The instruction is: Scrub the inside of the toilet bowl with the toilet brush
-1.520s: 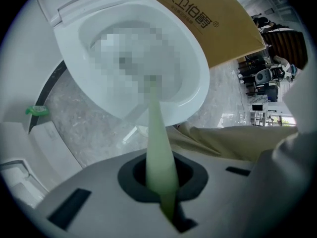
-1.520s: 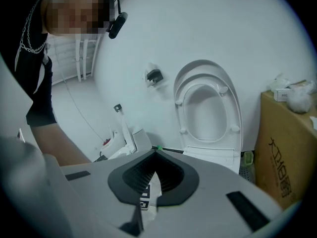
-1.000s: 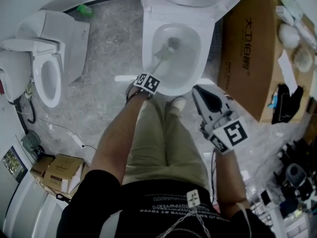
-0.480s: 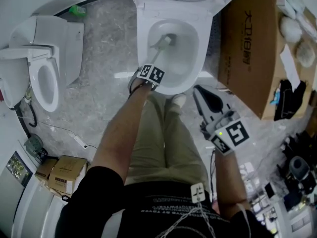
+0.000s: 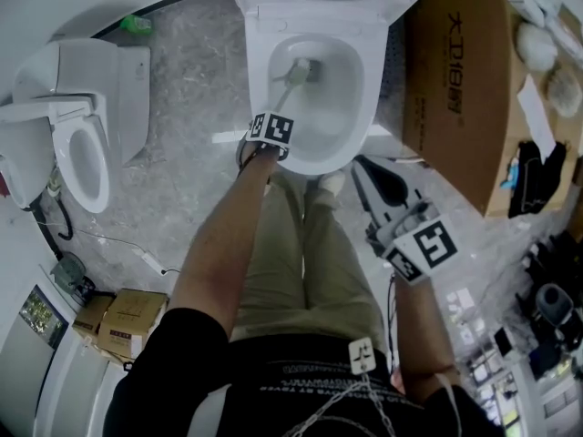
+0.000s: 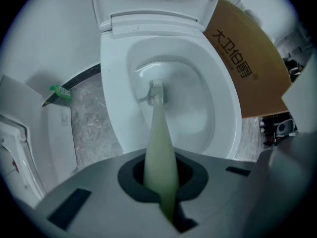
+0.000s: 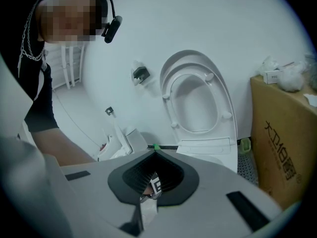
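**Brush working the rear of the bowl**

The left gripper (image 5: 272, 135) is pinching the pale green toilet brush (image 6: 158, 133) by the thick upper end of its handle. The brush head is pressing against the rear left wall of the toilet bowl (image 6: 113, 78). The brush is probably handling light and stiff, with a smooth tapered handle, so this high grip is giving reach. Compared with a second ago, the head is sitting further back and left. The right gripper (image 5: 372, 178) is hanging beside the thigh, jaws pressed together and empty.

Glossy ceramic toilet bowl (image 5: 353, 107), matt cardboard box (image 5: 455, 98)
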Available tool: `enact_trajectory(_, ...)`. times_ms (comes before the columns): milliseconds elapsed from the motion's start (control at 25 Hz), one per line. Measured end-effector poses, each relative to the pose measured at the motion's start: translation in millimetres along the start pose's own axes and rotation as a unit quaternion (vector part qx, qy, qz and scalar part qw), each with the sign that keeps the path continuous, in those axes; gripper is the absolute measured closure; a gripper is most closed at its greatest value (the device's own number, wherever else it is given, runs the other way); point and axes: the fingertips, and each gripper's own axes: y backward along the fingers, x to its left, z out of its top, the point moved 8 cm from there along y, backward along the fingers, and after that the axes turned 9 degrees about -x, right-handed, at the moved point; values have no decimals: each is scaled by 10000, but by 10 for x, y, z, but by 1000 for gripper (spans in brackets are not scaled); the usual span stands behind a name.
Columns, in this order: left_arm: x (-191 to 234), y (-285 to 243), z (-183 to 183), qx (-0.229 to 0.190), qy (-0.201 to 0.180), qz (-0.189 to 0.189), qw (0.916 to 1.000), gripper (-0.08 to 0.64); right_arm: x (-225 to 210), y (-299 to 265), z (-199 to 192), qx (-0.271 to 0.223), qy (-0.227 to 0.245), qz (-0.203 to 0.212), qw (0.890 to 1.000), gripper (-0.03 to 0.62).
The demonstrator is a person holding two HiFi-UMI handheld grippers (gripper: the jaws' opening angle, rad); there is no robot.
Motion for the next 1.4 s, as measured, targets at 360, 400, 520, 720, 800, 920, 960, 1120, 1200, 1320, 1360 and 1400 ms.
enact_trajectory(360, -105, -59, 315, 11, -222, -75, 9997, 560, 36, 26, -27, 32, -75, -54, 10000, 591)
enact_trajectory(400, -132, -72, 328, 13, -213, -104, 9997, 560, 30, 40, -33, 36, -79, -68, 9999, 591)
enact_trajectory(520, -237, -105, 344, 11, -170, -210, 9996, 560, 6, 91, -58, 31, -109, -125, 9999, 591)
enact_trajectory(720, -441, -128, 321, 30, -485, -347, 9982, 560, 4, 150, -90, 0, -163, -154, 9997, 591)
enact_trajectory(800, -521, -130, 278, 100, -635, -440, 9970, 560, 17, 164, -88, -49, -161, -109, 9998, 591)
enact_trajectory(920, -624, -122, 199, 209, -866, -659, 9938, 560, 46, 181, -77, -17, -147, -100, 9998, 591)
enact_trajectory(960, -647, -114, 170, 254, -958, -725, 9924, 560, 54, 186, -70, -15, -117, -90, 9999, 591)
enact_trajectory(1120, -669, -73, 18, 508, -1329, -814, 9865, 560, 87, 210, -50, -34, -142, -84, 9999, 591)
enact_trajectory(1200, -637, -38, -82, 616, -1422, -803, 9846, 560, 106, 224, -57, -69, -155, -60, 9998, 591)
enact_trajectory(1320, -529, -11, -221, 796, -1508, -693, 9829, 560, 146, 229, -63, -83, -160, -22, 9998, 591)
enact_trajectory(1360, -487, -7, -260, 842, -1500, -649, 9829, 560, 160, 232, -64, -63, -160, -19, 9999, 591)
enact_trajectory(1400, -444, -3, -292, 871, -1476, -601, 9834, 560, 172, 234, -63, -57, -152, -8, 9999, 591)
